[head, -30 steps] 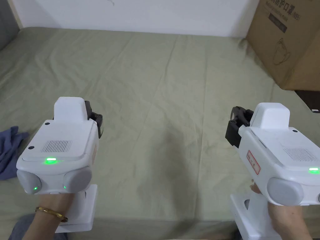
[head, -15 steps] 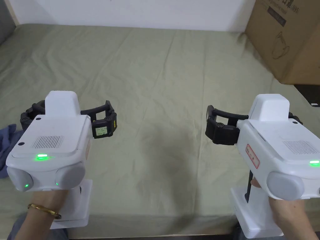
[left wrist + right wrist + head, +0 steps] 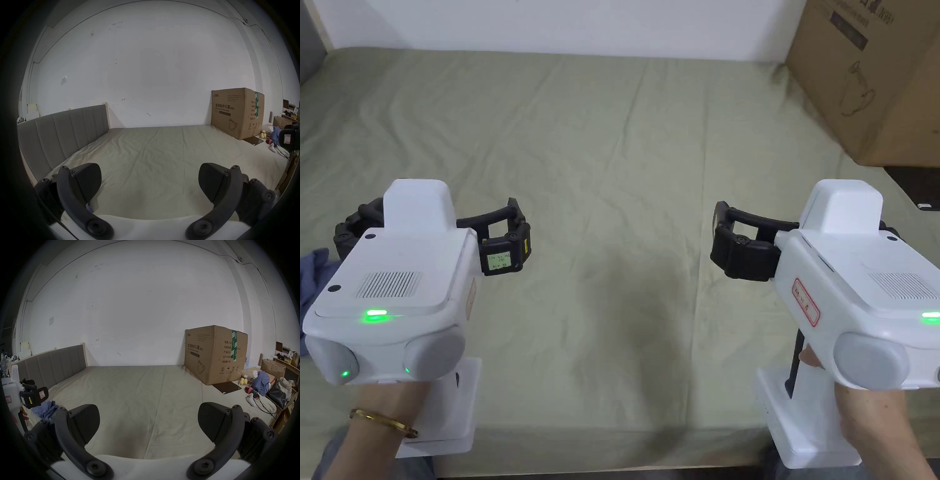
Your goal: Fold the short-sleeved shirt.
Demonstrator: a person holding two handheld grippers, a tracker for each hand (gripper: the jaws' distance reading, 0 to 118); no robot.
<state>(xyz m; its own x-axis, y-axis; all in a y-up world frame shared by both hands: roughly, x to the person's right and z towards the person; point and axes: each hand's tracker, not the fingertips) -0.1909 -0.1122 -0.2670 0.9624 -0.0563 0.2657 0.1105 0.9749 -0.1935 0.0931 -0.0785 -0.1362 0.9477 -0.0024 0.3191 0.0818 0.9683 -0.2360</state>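
Two grippers are being held over the olive bed sheet (image 3: 625, 187), the left gripper (image 3: 150, 183) and the right gripper (image 3: 148, 423), each with its jaws spread wide and nothing being gripped between them. A crumpled blue shirt (image 3: 46, 409) is lying on the sheet, far left of the cardboard box (image 3: 214, 353) and just beside the left gripper. Printed writing and a mask drawing are being shown on the box, along with green tape. In the right gripper view, a dark flat pad (image 3: 227, 387) is seen touching the box's foot, with clutter and a blue cloth heap (image 3: 261, 382) further right of the box. A grey headboard (image 3: 61, 138) is being shown far left of the box.
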